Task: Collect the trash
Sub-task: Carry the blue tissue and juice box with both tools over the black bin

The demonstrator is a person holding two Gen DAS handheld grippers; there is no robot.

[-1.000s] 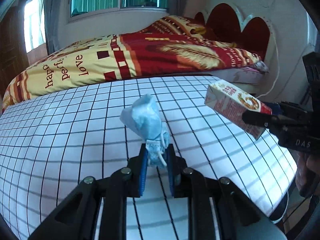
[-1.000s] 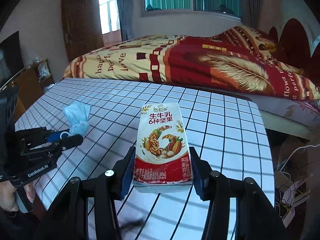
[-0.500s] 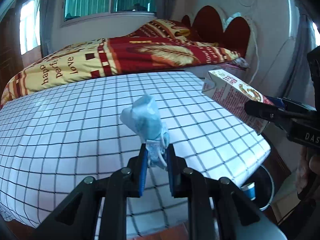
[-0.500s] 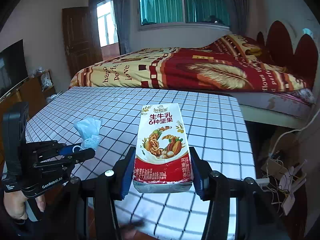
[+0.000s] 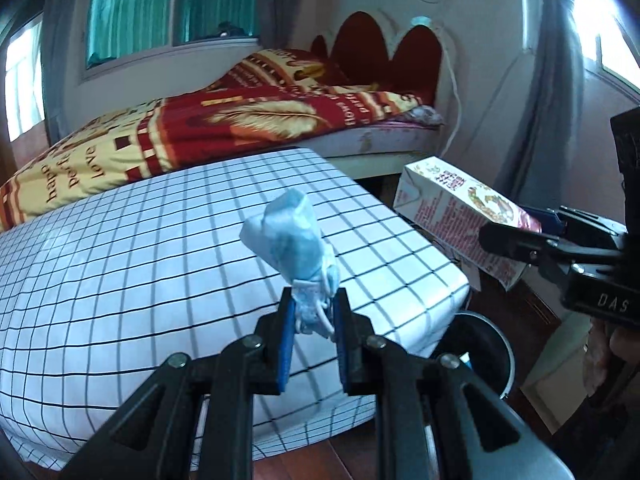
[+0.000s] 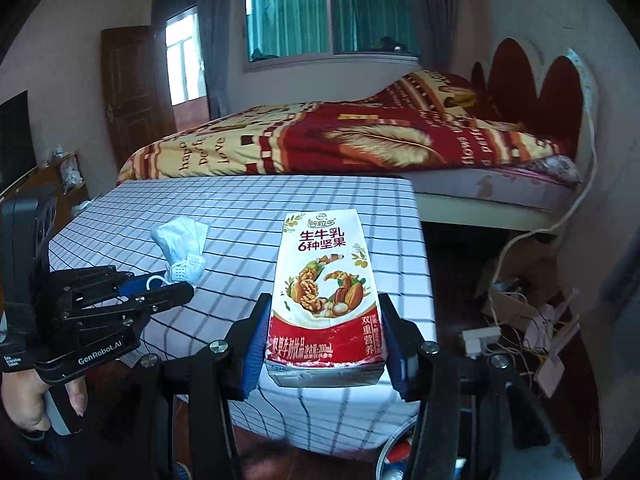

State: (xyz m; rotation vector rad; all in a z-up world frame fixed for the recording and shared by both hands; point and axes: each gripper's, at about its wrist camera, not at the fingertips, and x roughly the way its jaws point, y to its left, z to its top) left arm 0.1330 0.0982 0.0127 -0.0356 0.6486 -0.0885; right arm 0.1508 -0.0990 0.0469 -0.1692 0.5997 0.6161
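Note:
My left gripper [image 5: 314, 312] is shut on a crumpled light-blue face mask [image 5: 290, 236] and holds it in the air above the near right corner of the checked table [image 5: 140, 248]. My right gripper [image 6: 324, 336] is shut on a white and red milk carton [image 6: 326, 292], held upright off the table's right front corner. The carton [image 5: 460, 220] and right gripper [image 5: 516, 240] also show in the left wrist view at right. The mask [image 6: 182, 246] and left gripper [image 6: 160, 288] show in the right wrist view at left.
A round dark trash bin [image 5: 484, 352] stands on the wooden floor below the table's right corner; its rim [image 6: 394, 444] shows under the carton. A bed with a red and yellow quilt [image 5: 240, 128] lies behind the table. Cables and boxes [image 6: 520, 312] clutter the floor at right.
Both grippers have pulled back and to the right off the table with their loads. The table's corner and the bin beneath it have come into view.

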